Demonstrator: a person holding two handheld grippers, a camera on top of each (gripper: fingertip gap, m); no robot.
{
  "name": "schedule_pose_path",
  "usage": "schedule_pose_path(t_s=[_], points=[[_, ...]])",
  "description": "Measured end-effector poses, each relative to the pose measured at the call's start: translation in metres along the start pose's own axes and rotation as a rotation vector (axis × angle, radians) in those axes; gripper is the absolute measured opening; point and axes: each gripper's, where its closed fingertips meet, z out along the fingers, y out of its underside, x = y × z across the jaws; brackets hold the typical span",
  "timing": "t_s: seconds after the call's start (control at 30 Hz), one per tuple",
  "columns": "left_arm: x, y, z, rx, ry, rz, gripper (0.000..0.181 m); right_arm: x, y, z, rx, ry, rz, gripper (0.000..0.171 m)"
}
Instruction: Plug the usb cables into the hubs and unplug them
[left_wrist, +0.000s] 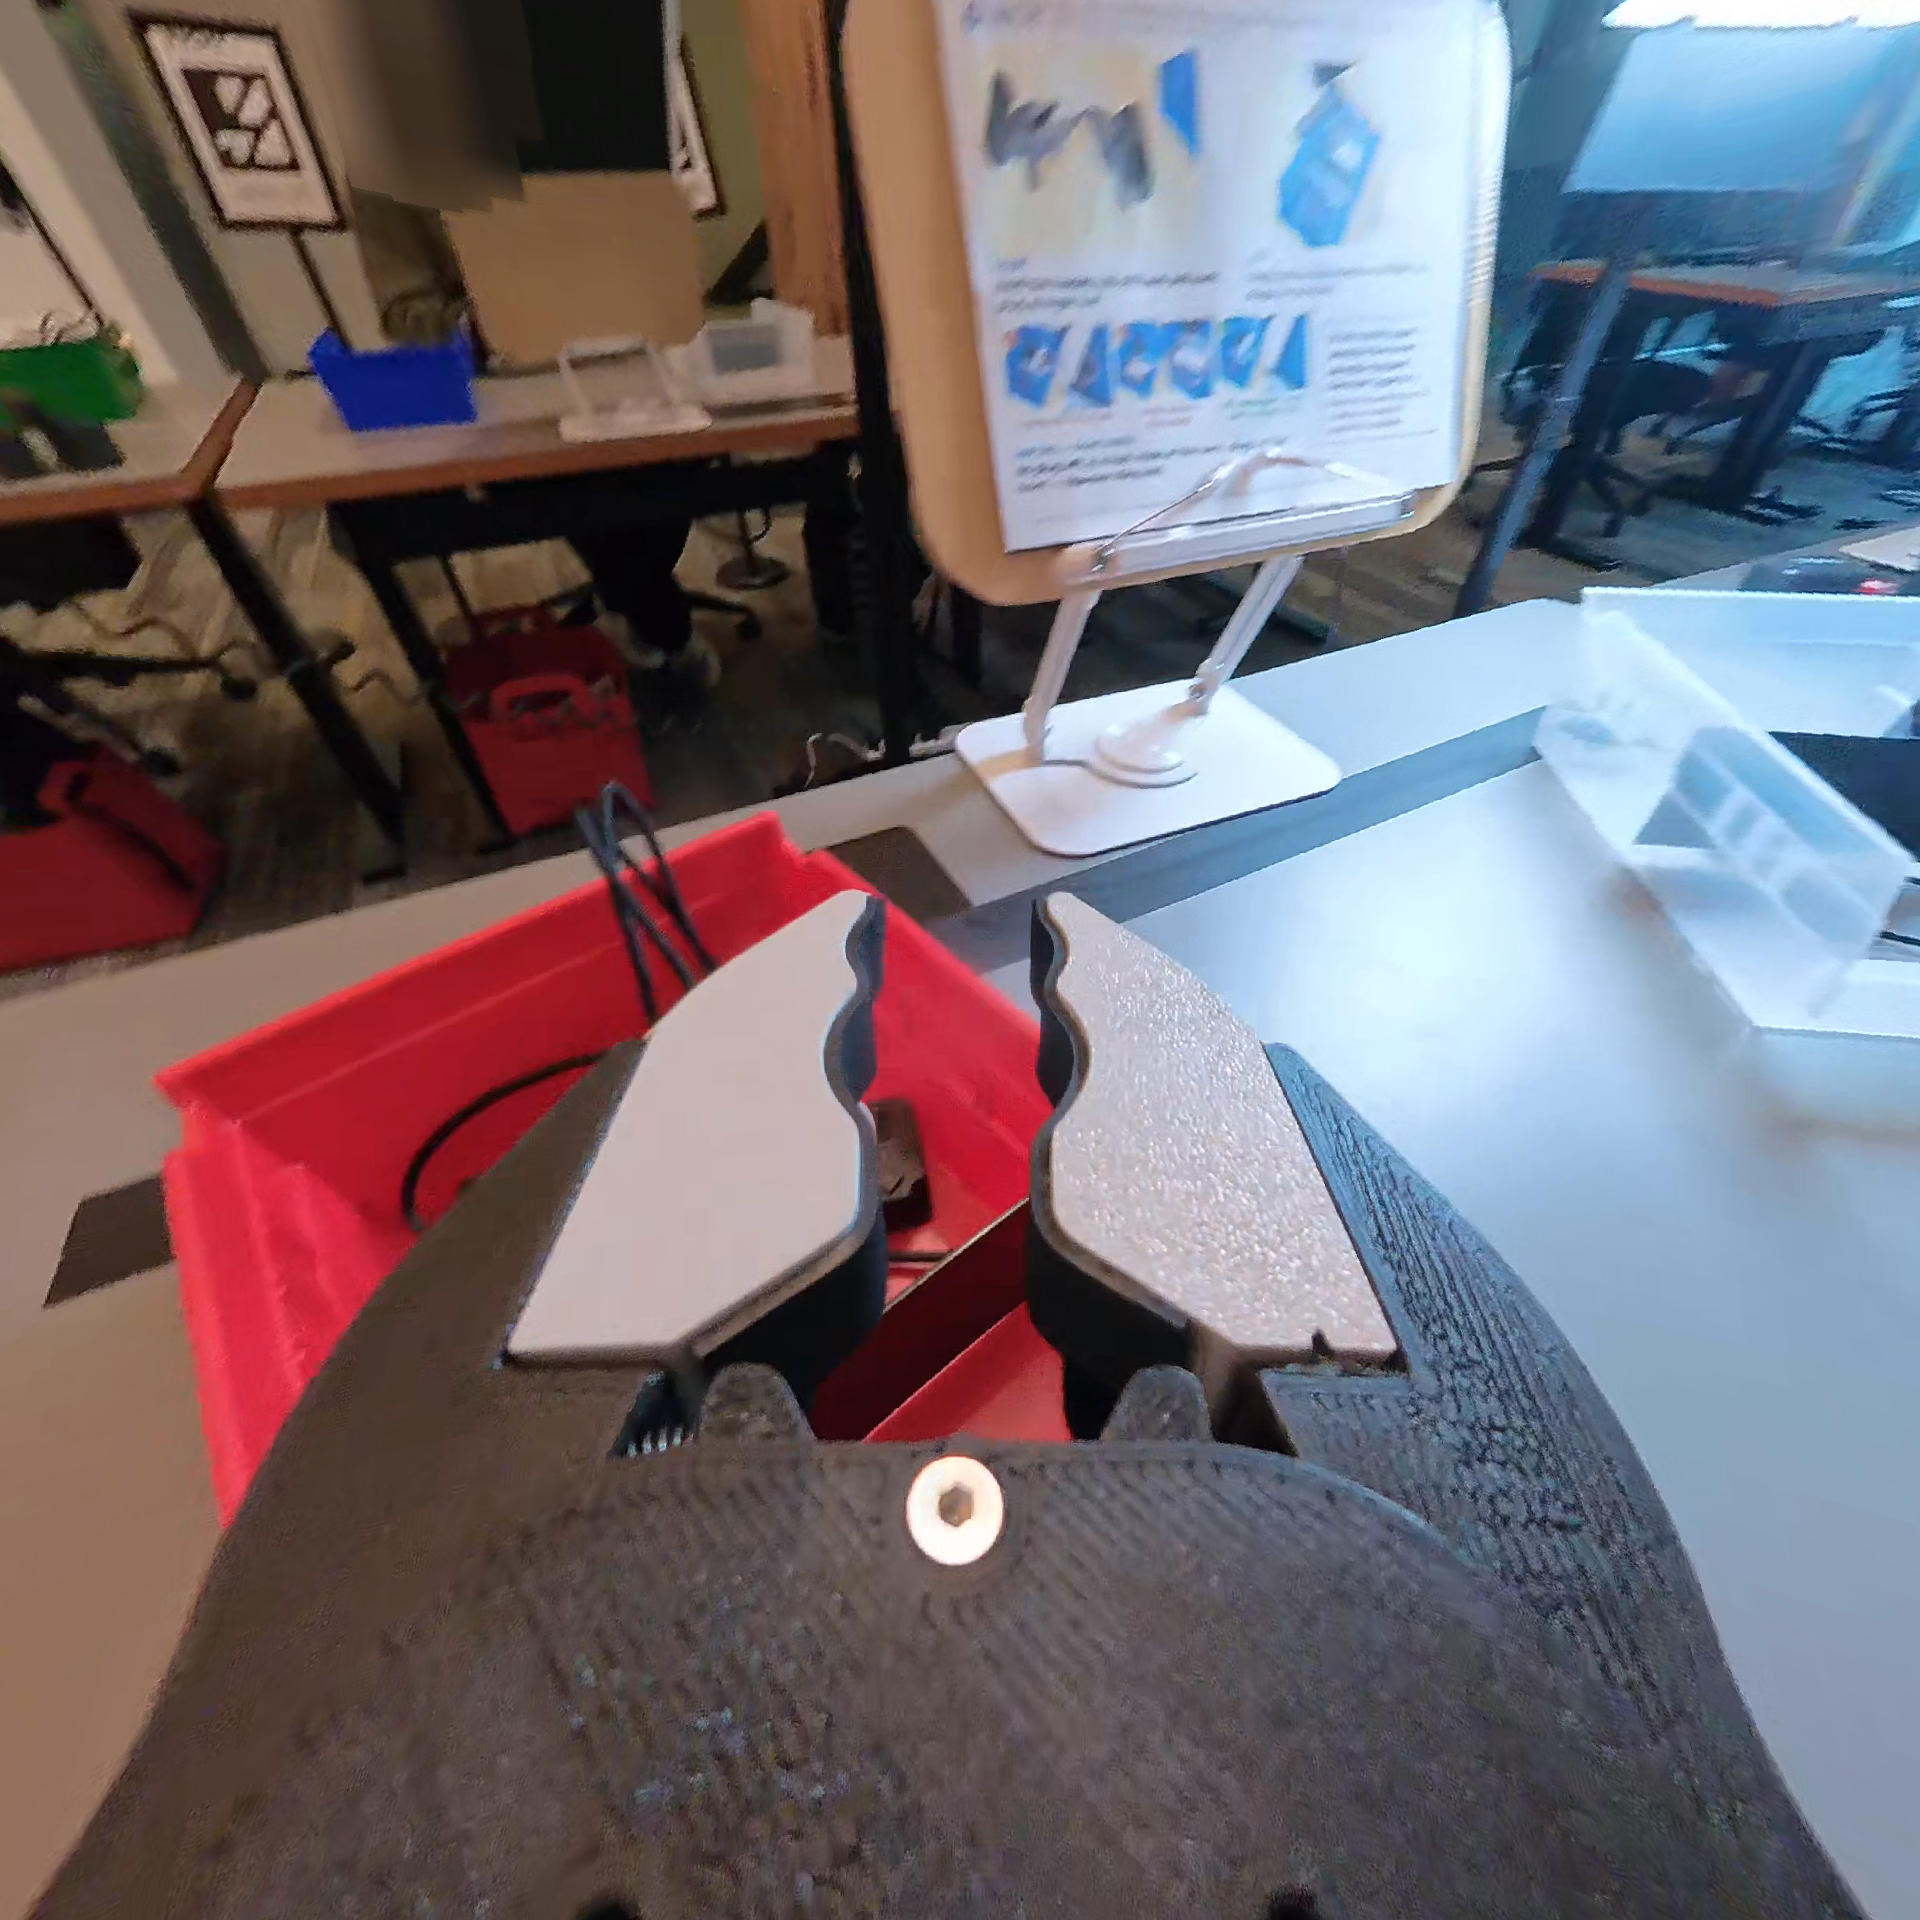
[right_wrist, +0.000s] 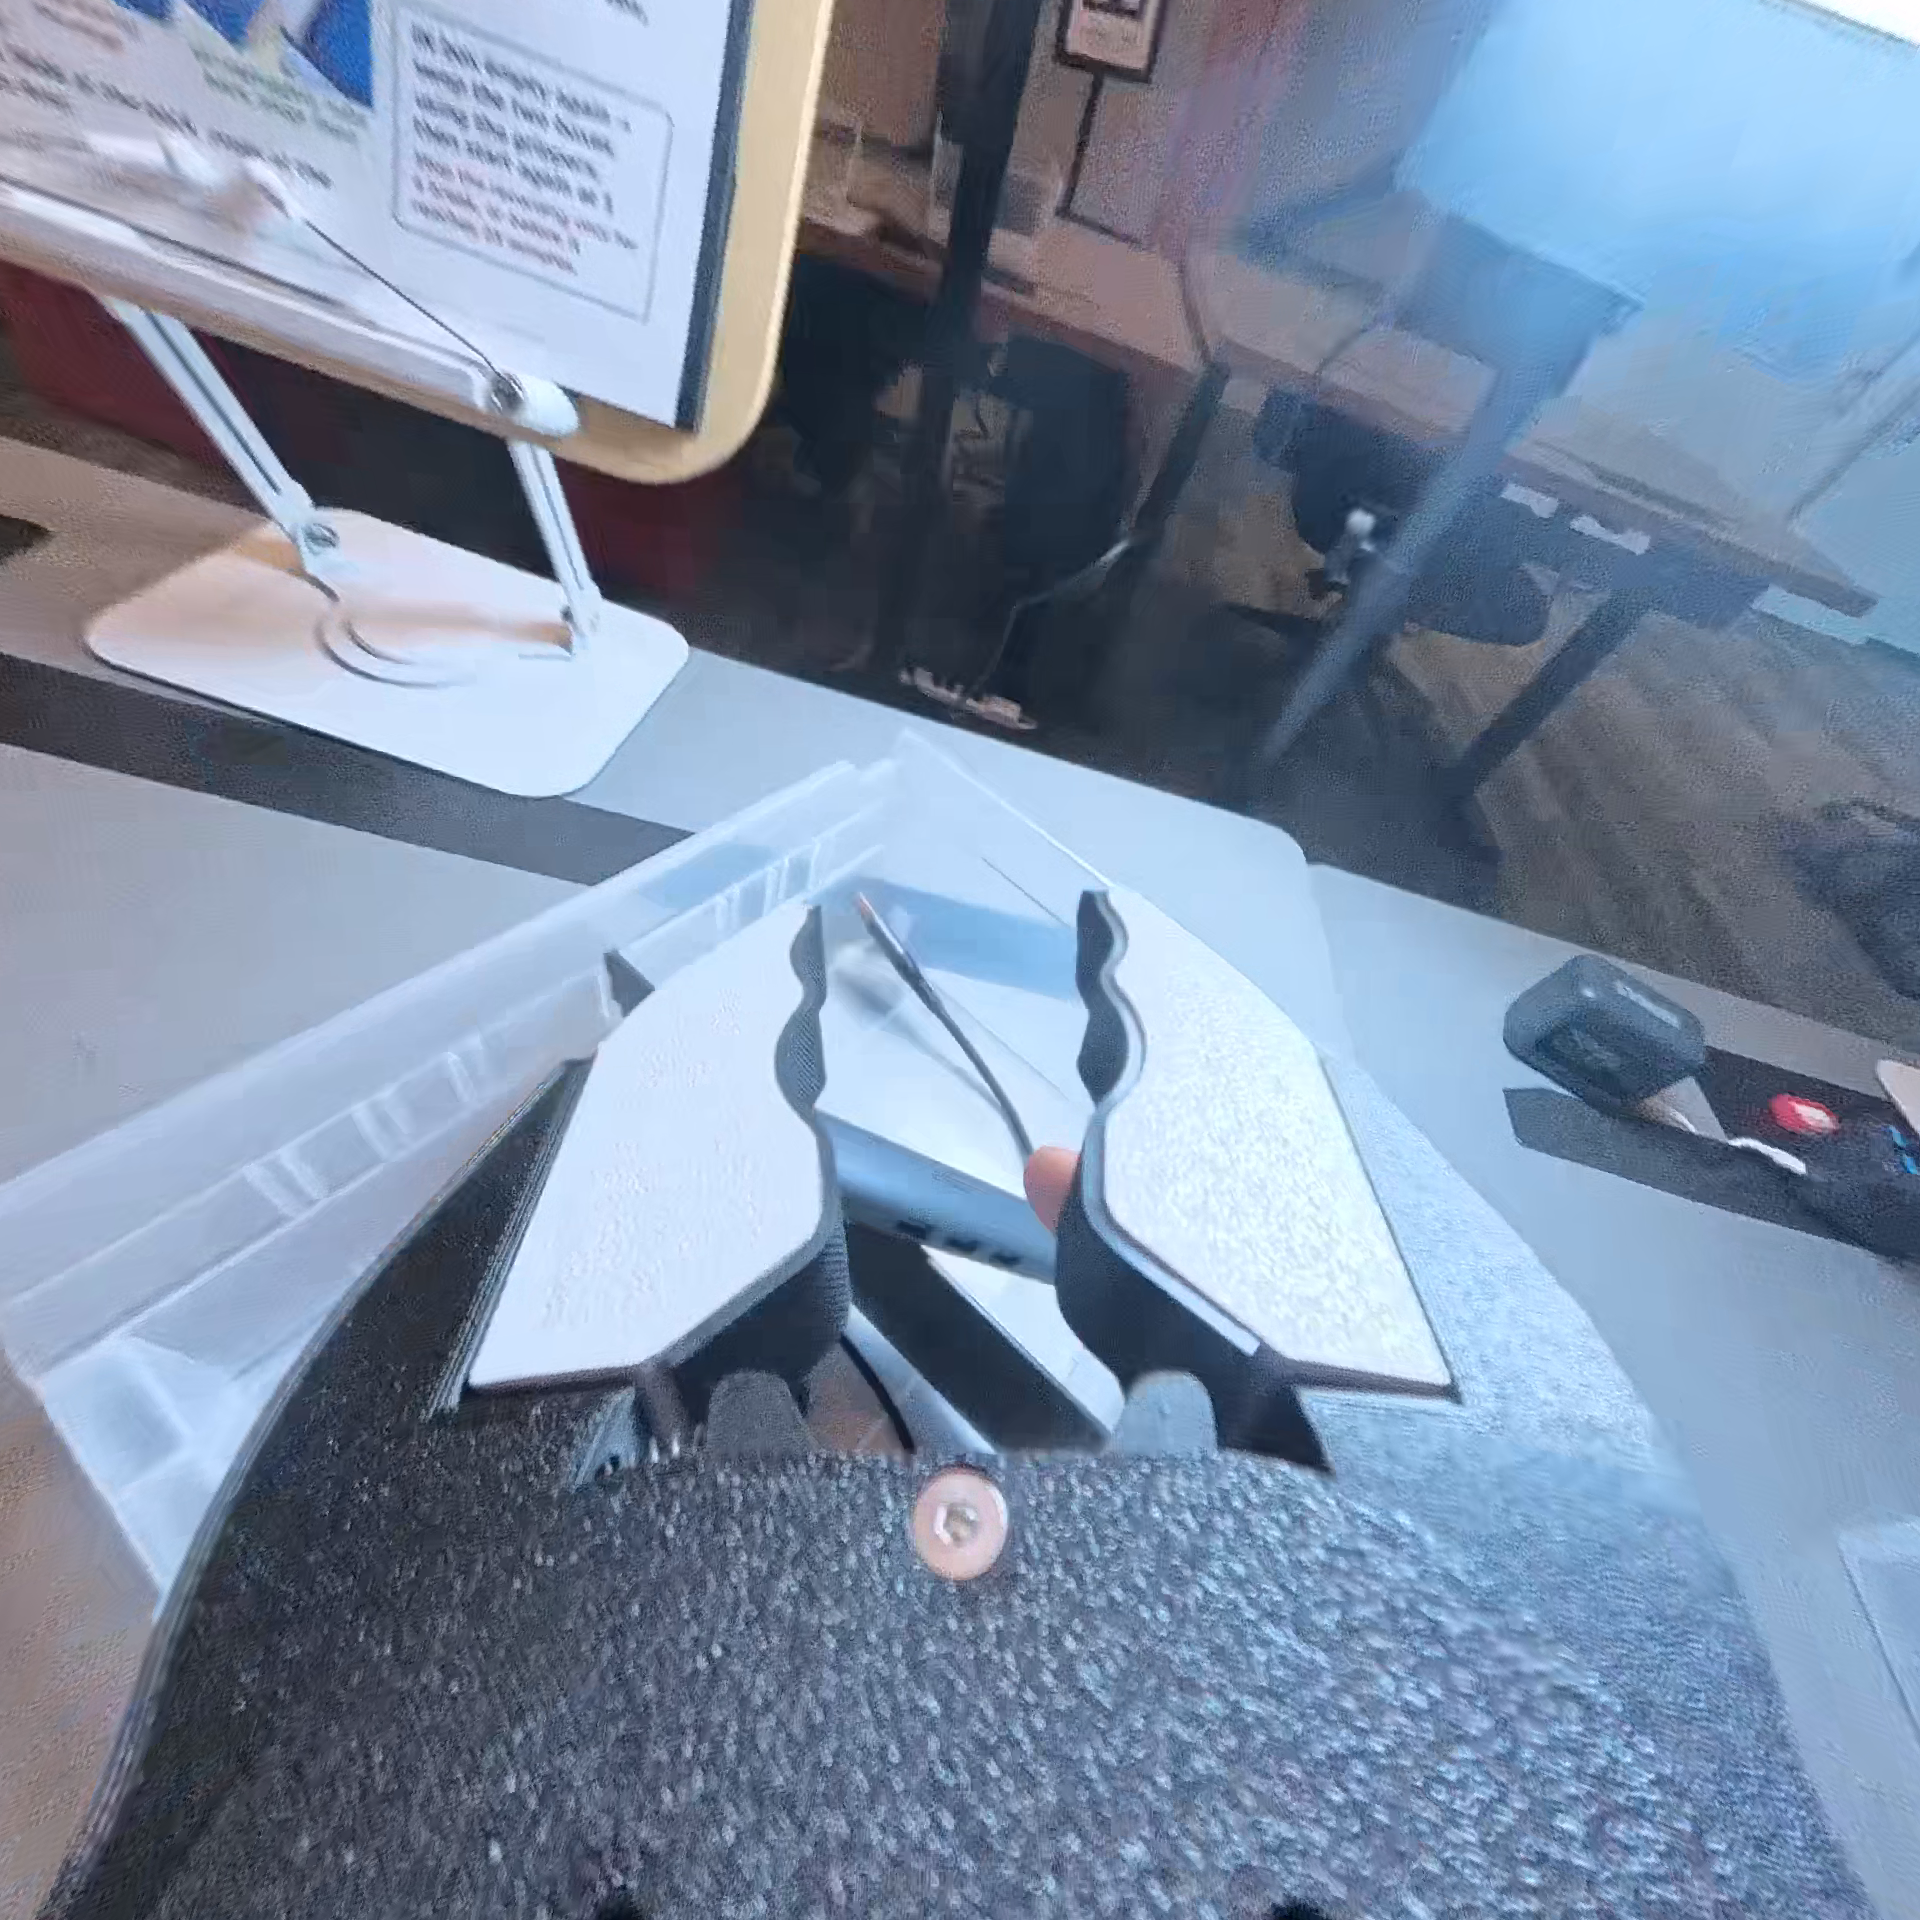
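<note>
In the left wrist view my left gripper (left_wrist: 956, 914) is open and empty, held above a red bin (left_wrist: 468, 997) on the grey table. Black USB cables (left_wrist: 644, 914) lie coiled in the bin and stick up over its far wall; a small black part (left_wrist: 899, 1143) shows between the fingers. In the right wrist view my right gripper (right_wrist: 951, 914) is open above a clear plastic bin (right_wrist: 416, 1039). A grey USB hub (right_wrist: 935, 1195) with a thin dark cable (right_wrist: 956, 1018) and an orange piece (right_wrist: 1049, 1179) lies in it, below the gap between the fingers.
A white document stand (left_wrist: 1143, 769) holding a printed sheet stands at the table's far edge, also in the right wrist view (right_wrist: 395, 644). The clear bin (left_wrist: 1714, 831) lies right of the red bin. A black device (right_wrist: 1600, 1029) and a black mat (right_wrist: 1662, 1132) sit at right. About 55 cm separates my left fingertips from my right.
</note>
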Motion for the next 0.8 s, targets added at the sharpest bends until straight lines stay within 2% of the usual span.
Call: schedule_pose_path(t_s=[0.03, 0.2, 0.37, 0.47, 0.63, 0.8], points=[[-0.007, 0.005, 0.000, -0.013, -0.020, -0.015, 0.027, -0.006, -0.012, -0.007, 0.051, -0.036, 0.025, 0.047], [-0.035, 0.037, 0.006, -0.143, -0.126, -0.014, 0.029, -0.046, -0.060, -0.035, 0.243, -0.215, 0.093, 0.045], [-0.041, 0.091, 0.018, -0.428, -0.161, 0.120, 0.035, -0.108, -0.084, -0.049, 0.311, -0.424, 0.096, 0.043], [-0.045, 0.119, 0.016, -0.609, -0.188, 0.275, 0.037, -0.141, -0.086, -0.050, 0.299, -0.487, 0.026, 0.042], [-0.041, 0.110, 0.001, -0.668, -0.185, 0.436, 0.037, -0.165, -0.077, -0.046, 0.264, -0.493, -0.119, 0.041], [-0.049, 0.116, -0.008, -0.776, -0.171, 0.545, 0.033, -0.163, -0.078, -0.052, 0.269, -0.514, -0.106, 0.039]])
